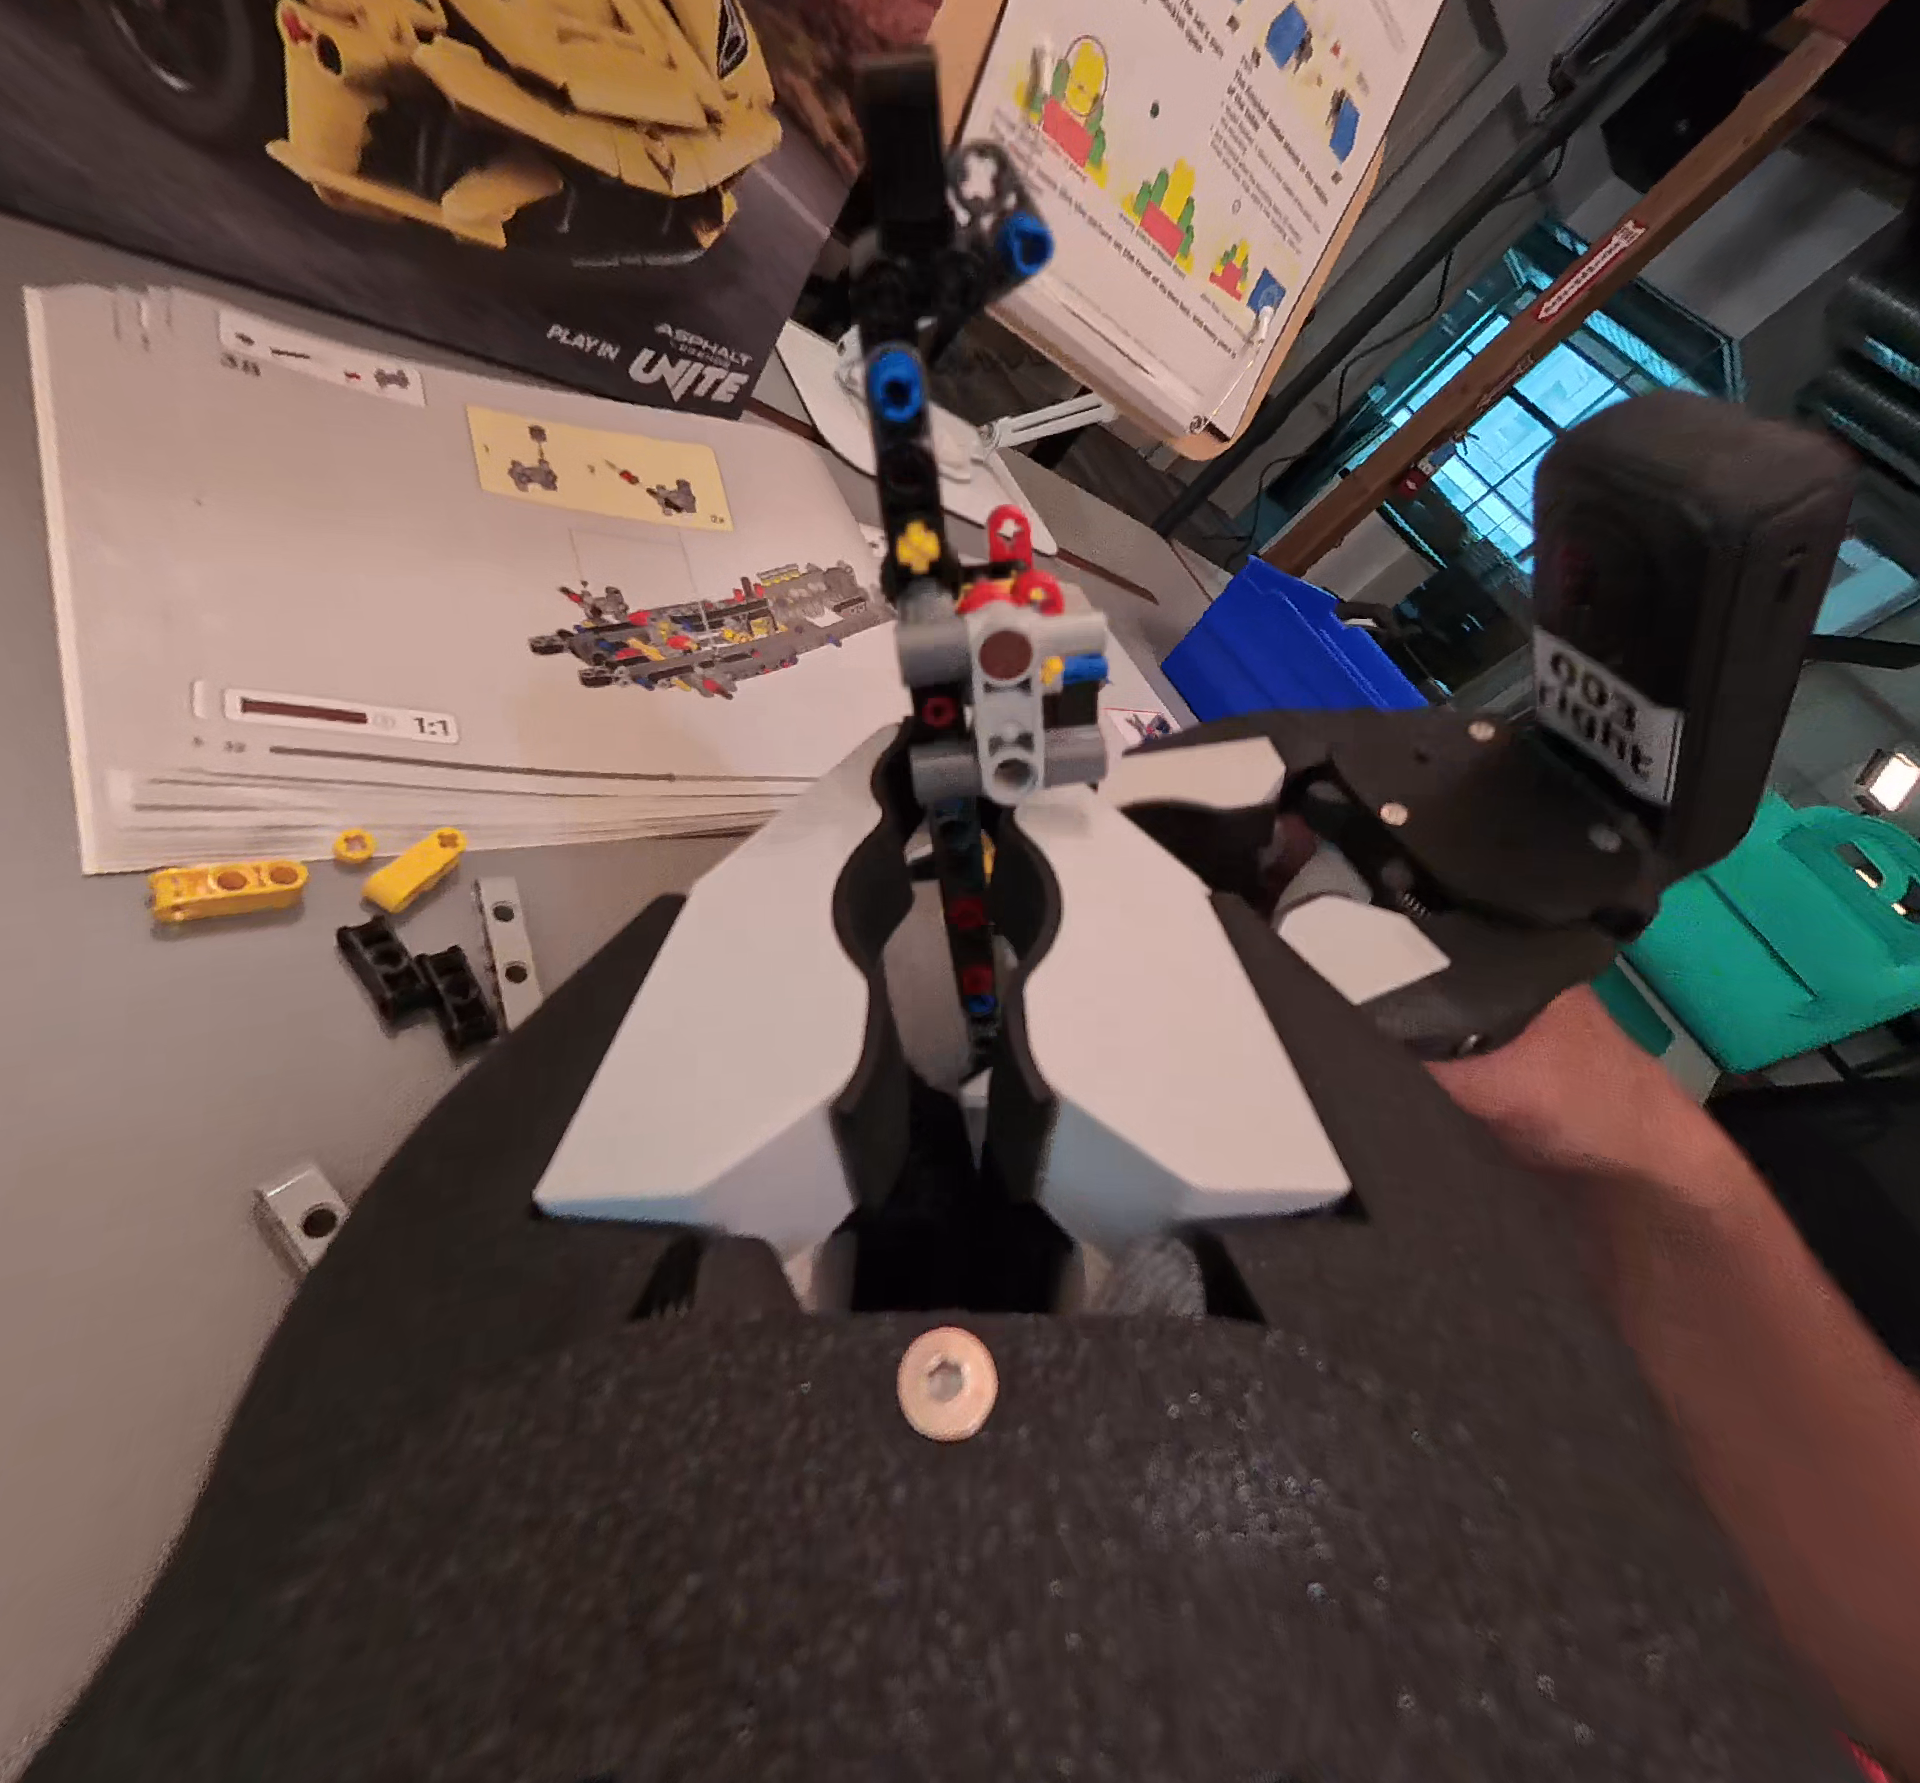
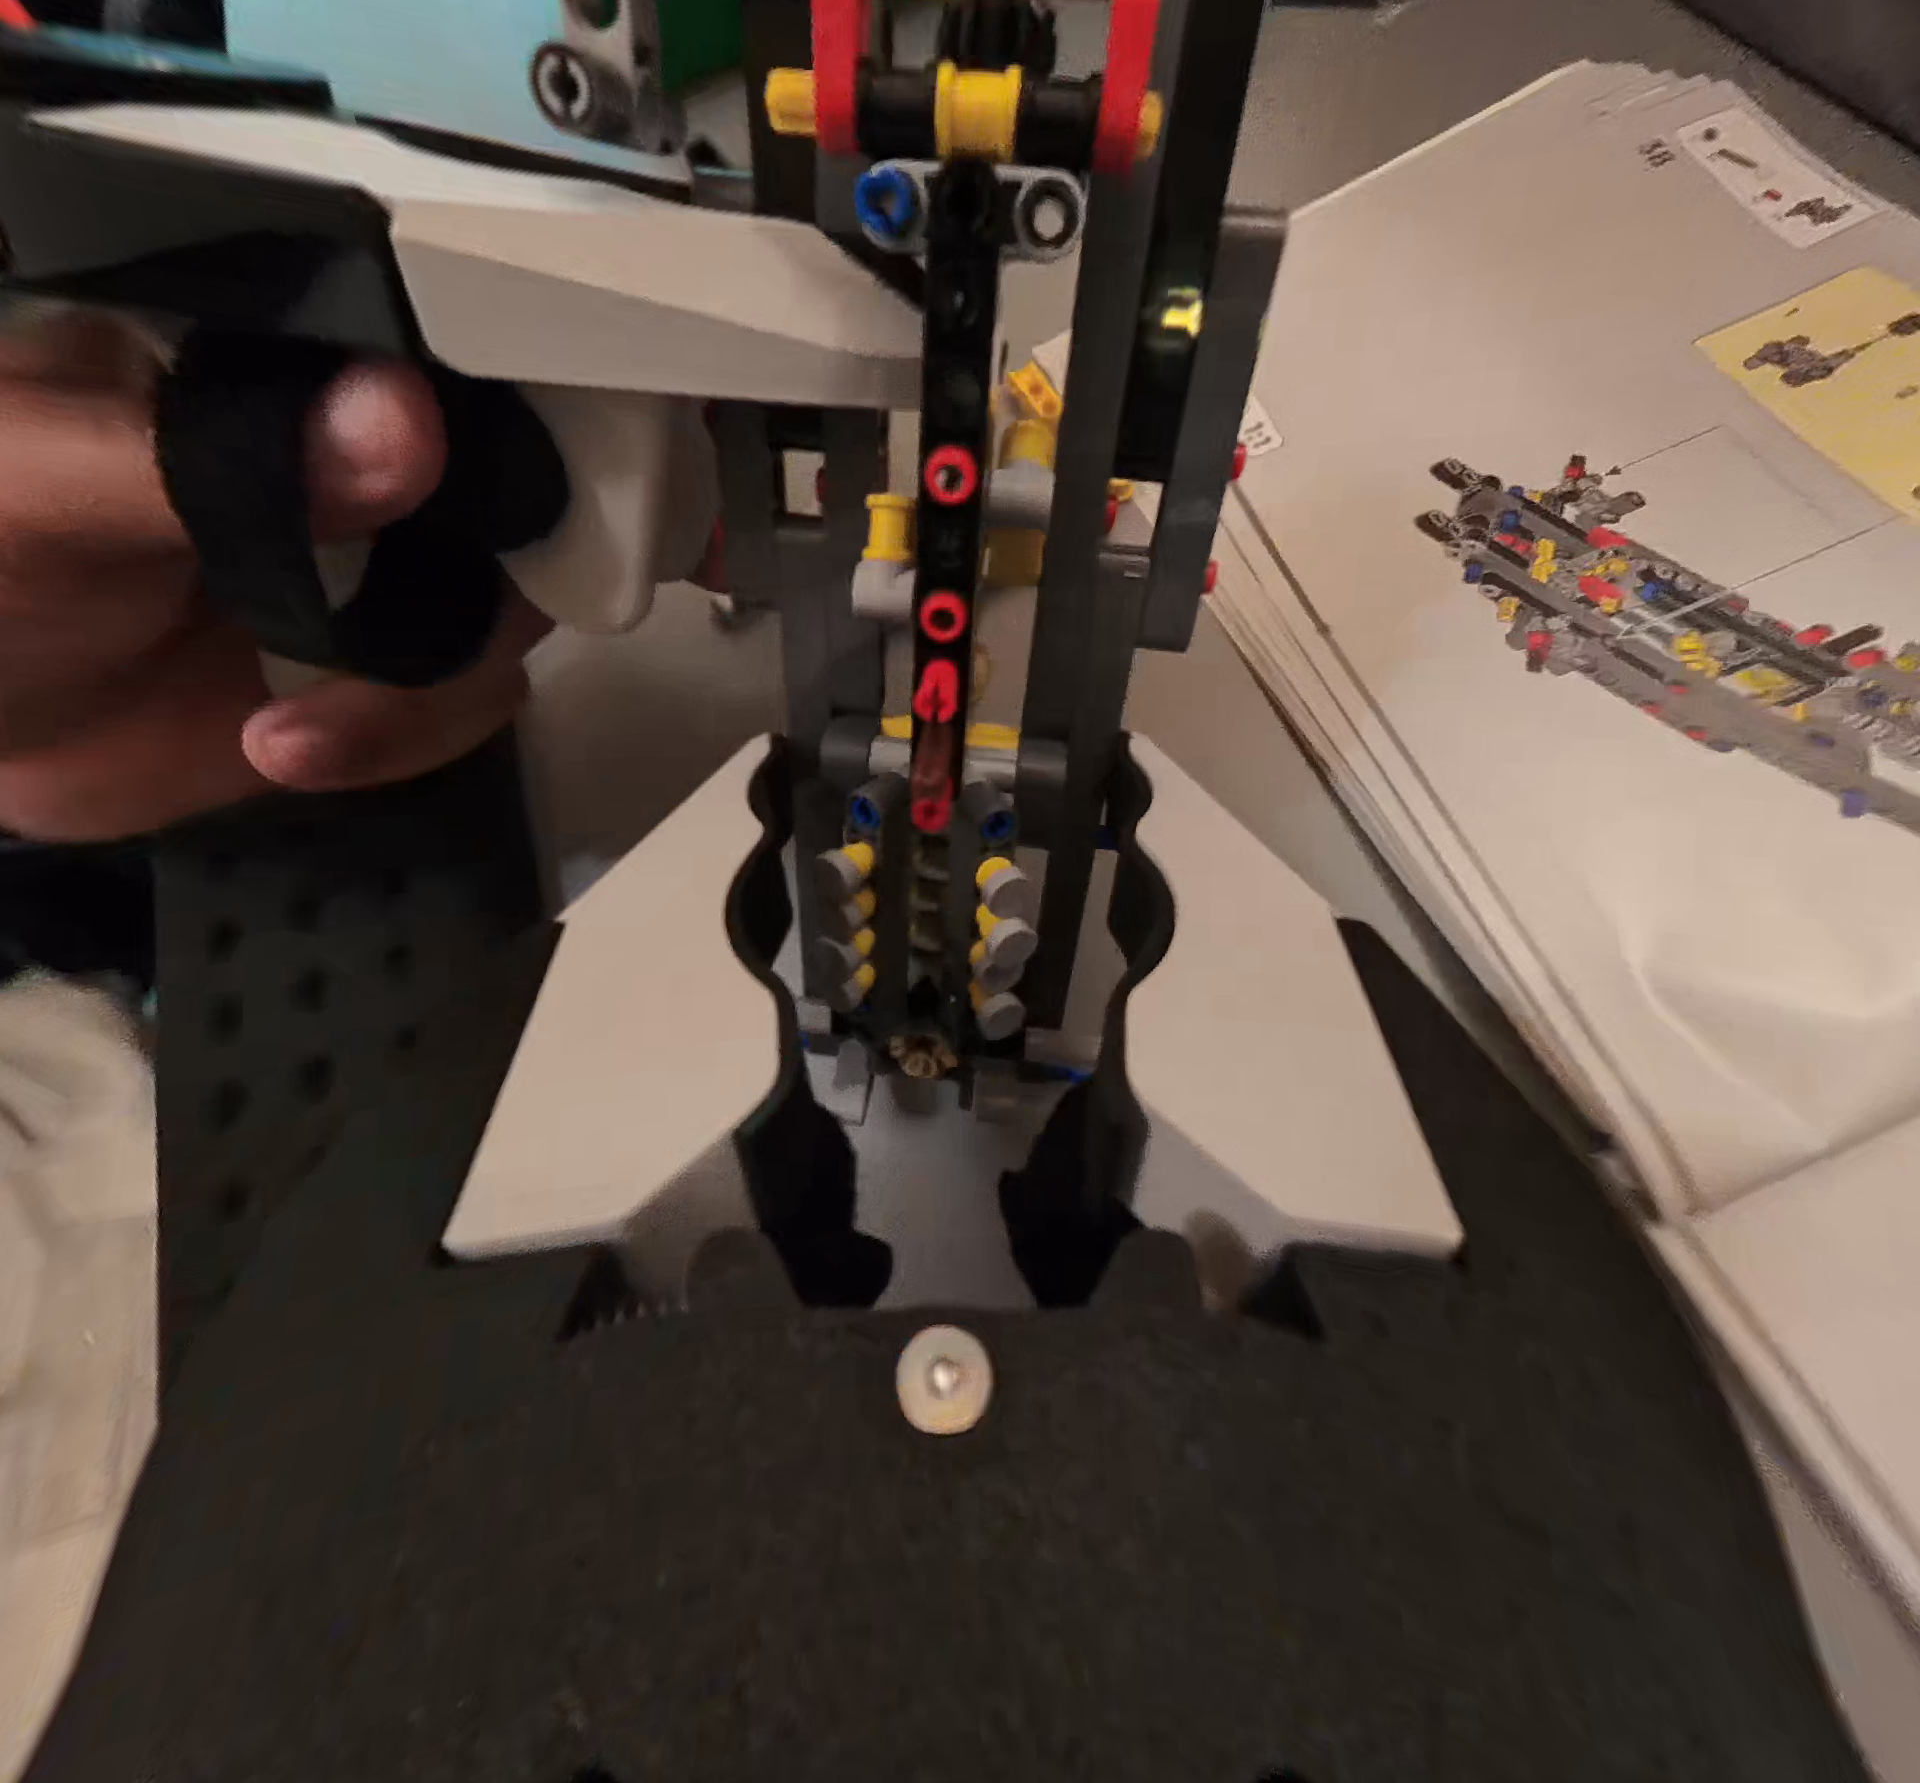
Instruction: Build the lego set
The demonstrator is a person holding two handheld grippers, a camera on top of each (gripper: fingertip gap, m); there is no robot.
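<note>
The left tongs (image 1: 951, 860) are clenched on the lego assembly (image 1: 940, 590), a black beam rising ahead of them, its top blurred. The right tongs (image 2: 940, 912) grip the same assembly (image 2: 961, 528) around its lower grey frame; its upper end is cut off. Loose yellow and black pieces (image 1: 416, 923) lie on the bench (image 1: 135, 1058) left of the left tongs, near the open instruction booklet (image 1: 312, 590).

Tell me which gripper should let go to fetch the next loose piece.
Probably left. The loose pieces lie on the table to its left, beside the manual. The right gripper clamps the chassis and can likely hold it alone while the left gripper releases.
</note>
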